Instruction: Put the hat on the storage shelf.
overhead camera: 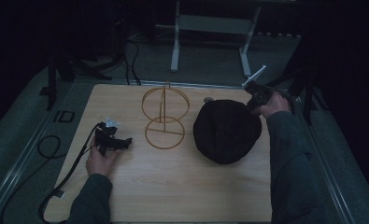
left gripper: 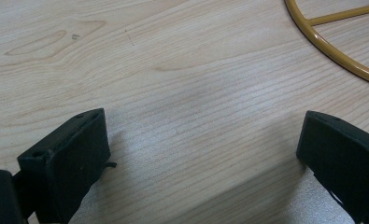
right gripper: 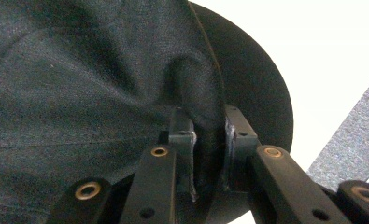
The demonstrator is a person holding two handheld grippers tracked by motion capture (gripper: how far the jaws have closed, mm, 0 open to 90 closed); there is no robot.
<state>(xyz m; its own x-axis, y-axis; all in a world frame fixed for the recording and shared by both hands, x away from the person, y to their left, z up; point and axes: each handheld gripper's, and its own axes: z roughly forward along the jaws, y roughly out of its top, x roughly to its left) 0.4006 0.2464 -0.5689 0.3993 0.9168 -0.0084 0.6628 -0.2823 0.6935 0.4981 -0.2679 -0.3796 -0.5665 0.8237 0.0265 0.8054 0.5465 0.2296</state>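
On the pale wooden counter (overhead camera: 173, 186), the left tongs (overhead camera: 119, 142) lie low near the front-left side of the gold wire stand with two rings (overhead camera: 165, 119). Their jaws stand wide apart with bare wood between them, and the stand's base ring (left gripper: 334, 51) is just beyond. To the right of the stand lies the black fabric cap (overhead camera: 226, 130). At its far right edge, the right tongs (right gripper: 209, 140) are pinched tight on a fold of the cap's cloth (right gripper: 102, 84).
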